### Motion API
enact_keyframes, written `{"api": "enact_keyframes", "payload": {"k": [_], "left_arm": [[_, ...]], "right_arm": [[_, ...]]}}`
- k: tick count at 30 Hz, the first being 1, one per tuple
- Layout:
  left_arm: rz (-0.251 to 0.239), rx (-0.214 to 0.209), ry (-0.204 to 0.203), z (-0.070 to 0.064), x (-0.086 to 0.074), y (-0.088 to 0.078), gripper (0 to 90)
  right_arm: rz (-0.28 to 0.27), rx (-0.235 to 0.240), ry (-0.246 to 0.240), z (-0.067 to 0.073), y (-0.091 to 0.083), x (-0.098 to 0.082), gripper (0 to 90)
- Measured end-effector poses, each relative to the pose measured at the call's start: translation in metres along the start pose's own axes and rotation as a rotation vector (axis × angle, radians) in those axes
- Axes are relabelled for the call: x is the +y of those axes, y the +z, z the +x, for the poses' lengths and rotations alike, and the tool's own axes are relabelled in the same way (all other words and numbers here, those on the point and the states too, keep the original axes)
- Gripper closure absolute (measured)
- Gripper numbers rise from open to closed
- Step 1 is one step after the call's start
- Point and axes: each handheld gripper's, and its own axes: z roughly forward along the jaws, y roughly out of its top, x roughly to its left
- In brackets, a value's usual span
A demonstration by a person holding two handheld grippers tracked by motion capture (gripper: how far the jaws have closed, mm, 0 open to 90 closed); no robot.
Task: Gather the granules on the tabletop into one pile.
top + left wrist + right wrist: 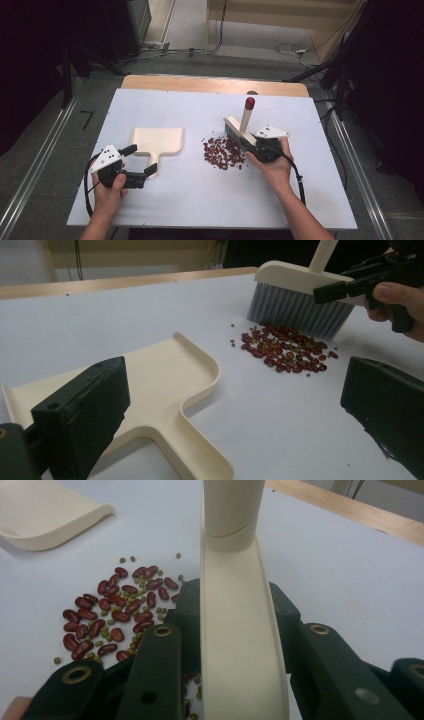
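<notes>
Now the right gripper [250,143] is clamped on the back of the cream brush [239,129], jaws pinching either side of the brush head; in the right gripper view that cream spine [235,630] runs straight up between the two dark jaws with the round handle rising beyond. The brush stands near upright, red-tipped handle [249,103] leaning up and away, grey bristles [295,310] down at the far edge of the bean pile. That pile of red beans [223,152] sits on the white table [200,200], a few small greenish ones mixed in and scattered around the rim, just left of the person's right hand [272,162]. Over on the other side, the left gripper [141,161] is wide apart, gripping nothing; the left gripper view shows its two black jaws spread, with the cream dustpan's handle [195,450] running between them, nearer the left jaw. The dustpan [156,141] lies flat on the table, its open mouth facing away from the person, and it sits near the beans but apart from them, a strip of bare table between.
</notes>
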Motion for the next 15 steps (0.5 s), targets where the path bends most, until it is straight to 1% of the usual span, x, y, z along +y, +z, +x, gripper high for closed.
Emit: {"api": "enact_keyframes", "payload": {"k": [3, 4, 7, 9, 11, 15], "left_arm": [[0.005, 0.003, 0.004, 0.0, 0.0, 0.0, 0.0], [0.003, 0.002, 0.003, 0.0, 0.0, 0.0, 0.0], [0.003, 0.001, 0.004, 0.0, 0.0, 0.001, 0.0], [0.004, 0.001, 0.003, 0.0, -0.001, 0.001, 0.0], [0.003, 0.001, 0.001, 0.0, -0.001, 0.002, 0.0], [0.005, 0.001, 0.003, 0.0, -0.001, 0.003, 0.0]], "right_arm": [[-0.027, -0.005, 0.003, 0.0, -0.005, 0.003, 66.0], [-0.036, -0.006, 0.013, 0.0, -0.008, 0.005, 66.0], [-0.076, 0.021, 0.037, 0.002, -0.017, 0.011, 66.0], [-0.096, 0.044, 0.05, 0.008, -0.023, 0.015, 65.9], [-0.117, 0.079, 0.046, 0.015, -0.026, 0.019, 66.0], [-0.125, 0.13, 0.053, 0.036, -0.026, 0.025, 66.0]]}}
